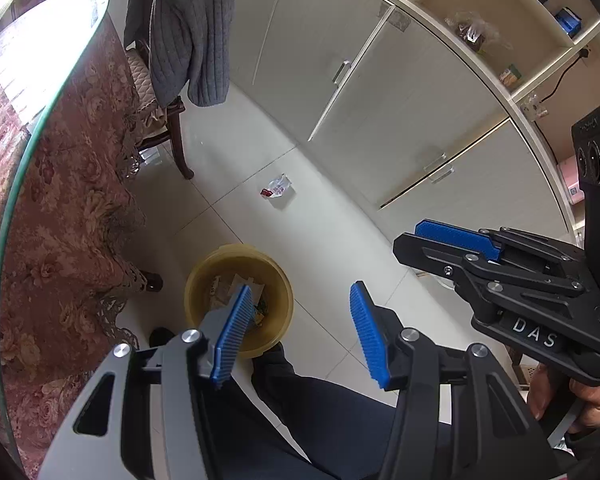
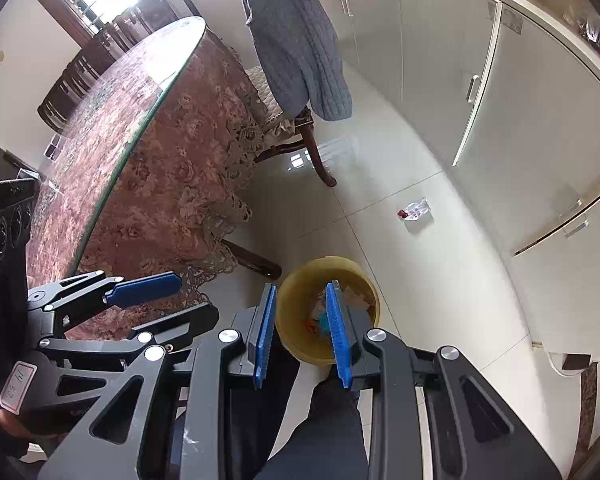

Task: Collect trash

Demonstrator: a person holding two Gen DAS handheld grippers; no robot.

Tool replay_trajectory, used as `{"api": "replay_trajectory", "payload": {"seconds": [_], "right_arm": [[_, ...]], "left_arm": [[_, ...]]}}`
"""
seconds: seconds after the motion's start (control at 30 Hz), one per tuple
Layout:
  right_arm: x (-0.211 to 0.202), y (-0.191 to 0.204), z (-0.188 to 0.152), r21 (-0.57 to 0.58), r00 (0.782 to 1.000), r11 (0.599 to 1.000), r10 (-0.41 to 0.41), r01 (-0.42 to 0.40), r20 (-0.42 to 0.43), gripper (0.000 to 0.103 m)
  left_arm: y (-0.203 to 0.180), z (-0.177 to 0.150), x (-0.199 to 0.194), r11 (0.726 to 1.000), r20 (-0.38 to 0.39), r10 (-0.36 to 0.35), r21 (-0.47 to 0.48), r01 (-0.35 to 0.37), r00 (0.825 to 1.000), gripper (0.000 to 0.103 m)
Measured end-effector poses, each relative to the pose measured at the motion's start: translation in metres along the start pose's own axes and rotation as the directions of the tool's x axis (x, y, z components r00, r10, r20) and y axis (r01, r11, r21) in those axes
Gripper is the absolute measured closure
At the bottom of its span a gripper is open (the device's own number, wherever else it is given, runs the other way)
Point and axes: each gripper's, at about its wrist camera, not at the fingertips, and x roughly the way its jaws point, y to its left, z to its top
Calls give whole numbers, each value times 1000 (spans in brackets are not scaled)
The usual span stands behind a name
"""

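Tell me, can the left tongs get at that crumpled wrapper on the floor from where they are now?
Probably yes. The left tongs are open and empty, and bare tile lies between them and the wrapper. Only the yellow bin sits below them, off the direct line. They would need to travel forward and down.

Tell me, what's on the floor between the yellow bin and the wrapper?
Nothing. Between the bin and the wrapper lies only bare pale floor tile with grout lines. Both wrist views show that.

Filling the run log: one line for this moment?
left gripper: open, empty | right gripper: open, empty | bin: holds trash | wrapper: on floor
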Motion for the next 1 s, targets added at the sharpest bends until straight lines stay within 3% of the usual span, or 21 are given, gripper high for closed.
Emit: {"api": "replay_trajectory", "payload": {"seconds": [0.6, 1.0], "right_arm": [[0, 15, 1, -33, 1000, 999, 24, -24, 0, 77], [-13, 41, 19, -104, 998, 994, 22, -16, 63, 65]], "left_arm": [[7, 3, -13, 999, 33, 28, -29, -27, 999, 51], [18, 6, -51, 994, 154, 85, -84, -72, 984, 36]]}}
